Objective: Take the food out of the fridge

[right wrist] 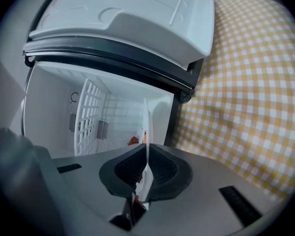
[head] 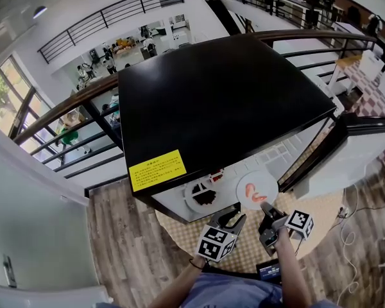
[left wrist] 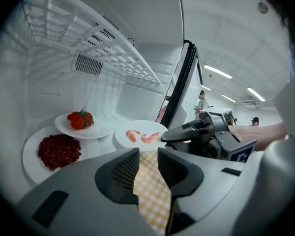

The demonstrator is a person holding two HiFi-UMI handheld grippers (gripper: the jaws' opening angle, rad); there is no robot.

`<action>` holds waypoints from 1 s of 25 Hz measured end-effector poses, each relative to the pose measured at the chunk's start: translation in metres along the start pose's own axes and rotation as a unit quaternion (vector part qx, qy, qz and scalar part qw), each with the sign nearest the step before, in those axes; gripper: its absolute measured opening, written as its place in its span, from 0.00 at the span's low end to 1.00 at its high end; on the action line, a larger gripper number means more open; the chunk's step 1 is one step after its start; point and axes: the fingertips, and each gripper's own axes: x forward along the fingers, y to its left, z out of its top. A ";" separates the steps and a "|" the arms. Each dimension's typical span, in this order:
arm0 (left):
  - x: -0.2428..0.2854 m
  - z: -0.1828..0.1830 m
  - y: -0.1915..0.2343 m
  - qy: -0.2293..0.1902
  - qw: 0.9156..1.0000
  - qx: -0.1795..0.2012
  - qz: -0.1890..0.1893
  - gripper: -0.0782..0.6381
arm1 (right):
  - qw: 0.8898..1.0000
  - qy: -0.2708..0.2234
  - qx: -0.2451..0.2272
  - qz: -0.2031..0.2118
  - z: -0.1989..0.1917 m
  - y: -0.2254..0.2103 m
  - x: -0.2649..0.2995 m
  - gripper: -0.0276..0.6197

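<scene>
A white plate of shrimp (head: 256, 190) sticks out of the open fridge, and my right gripper (head: 268, 210) is shut on its near rim. In the right gripper view that plate (right wrist: 146, 132) shows edge-on between the pressed pads of the right gripper (right wrist: 146, 168). In the left gripper view the shrimp plate (left wrist: 142, 135) lies right of a plate of strawberries (left wrist: 80, 120) and a plate of small dark red berries (left wrist: 59, 150), both on the fridge floor. My left gripper (left wrist: 148, 154) stands open before them with nothing between its fingers. From above, the left gripper (head: 236, 220) sits near the berry plate (head: 204, 197).
The black fridge top (head: 218, 95) carries a yellow label (head: 157, 170). A white wire shelf (left wrist: 103, 38) hangs above the plates. The fridge door (right wrist: 128, 18) stands open to the right. A yellow checked cloth (right wrist: 246, 82) covers the surface under the fridge.
</scene>
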 end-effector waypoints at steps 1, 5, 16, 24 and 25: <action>0.000 -0.001 0.000 0.002 1.000 -0.004 -0.001 0.27 | 1.000 0.000 0.000 0.005 -0.001 0.002 -0.001 0.08; 0.001 0.002 0.000 -0.002 1.000 -0.024 -0.015 0.33 | 0.999 0.006 0.001 0.033 -0.003 0.011 -0.006 0.08; -0.003 0.009 0.013 -0.008 0.998 -0.040 -0.039 0.35 | 0.996 0.022 -0.038 0.080 -0.018 0.032 -0.021 0.08; 0.001 0.006 0.009 -0.002 0.995 -0.043 -0.094 0.41 | 0.996 0.003 -0.030 0.087 -0.020 0.033 -0.024 0.08; 0.001 0.005 0.008 -0.002 0.994 -0.045 -0.098 0.41 | 0.996 0.002 -0.029 0.088 -0.021 0.033 -0.024 0.08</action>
